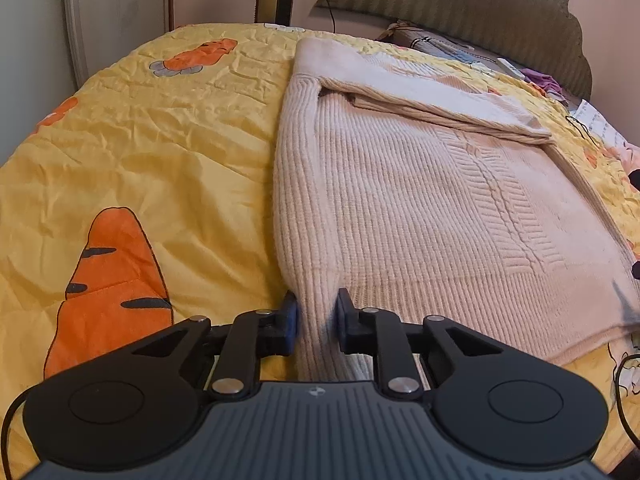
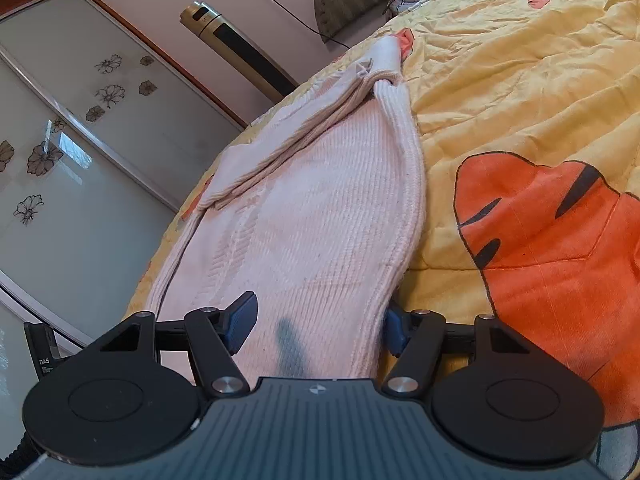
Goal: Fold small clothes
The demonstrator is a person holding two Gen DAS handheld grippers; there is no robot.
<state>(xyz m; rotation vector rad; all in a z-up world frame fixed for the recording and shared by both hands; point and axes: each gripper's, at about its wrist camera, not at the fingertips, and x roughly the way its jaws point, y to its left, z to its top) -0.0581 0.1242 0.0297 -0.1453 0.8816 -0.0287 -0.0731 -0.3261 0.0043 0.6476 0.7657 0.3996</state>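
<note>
Cream knit sweater (image 1: 420,200) lies partly folded on yellow carrot-print quilt (image 1: 140,140), sleeve laid across chest. Left gripper (image 1: 317,312) jaws narrow, pinching sweater's near folded edge between blue pads. Right gripper (image 2: 320,320) jaws wide, straddling sweater's hem, pads not pressing. Green headboard (image 1: 460,8) beyond. No containers visible.
</note>
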